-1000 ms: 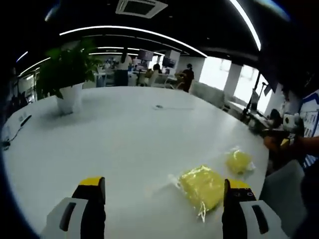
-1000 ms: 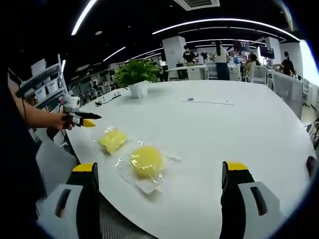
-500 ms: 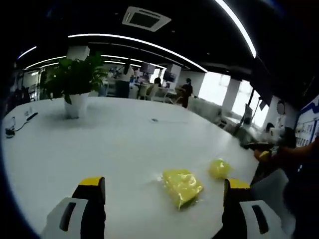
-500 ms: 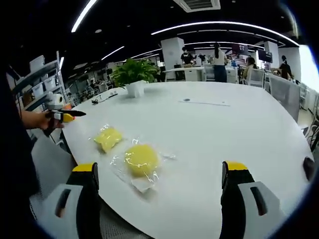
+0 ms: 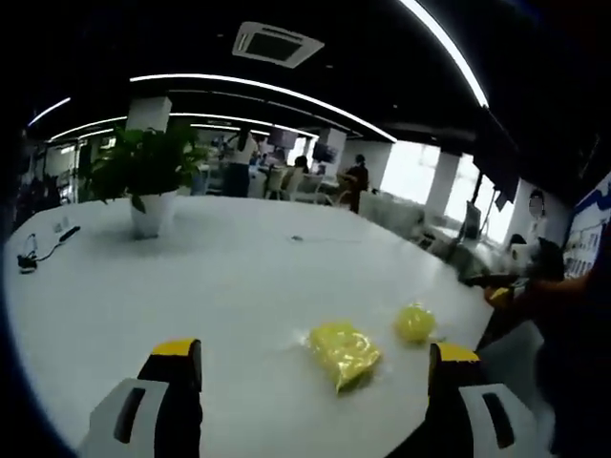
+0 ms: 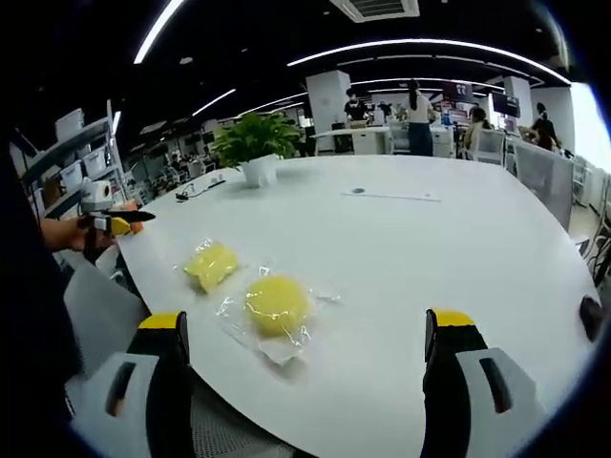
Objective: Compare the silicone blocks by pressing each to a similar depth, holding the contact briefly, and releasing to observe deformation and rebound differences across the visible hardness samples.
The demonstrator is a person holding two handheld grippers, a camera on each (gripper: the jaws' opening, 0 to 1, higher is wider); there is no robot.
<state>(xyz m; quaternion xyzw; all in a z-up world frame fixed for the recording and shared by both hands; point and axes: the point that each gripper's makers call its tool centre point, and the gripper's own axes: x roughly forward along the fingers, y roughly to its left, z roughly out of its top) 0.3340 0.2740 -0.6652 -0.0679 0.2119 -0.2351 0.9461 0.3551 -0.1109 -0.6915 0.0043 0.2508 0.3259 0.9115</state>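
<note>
Big white table (image 6: 449, 248) spreads wide, a potted plant (image 6: 253, 148) far across it, and near the edge two yellow silicone samples in clear wrap: the round block (image 6: 277, 305) just beside the squarish block (image 6: 211, 264), not quite touching. Right gripper (image 6: 310, 358) hangs above the table edge, jaws spread wide, gripping nothing. Left gripper (image 5: 315, 386) likewise gapes and carries nothing, well back from both blocks, with the squarish one nearer to it
</note>
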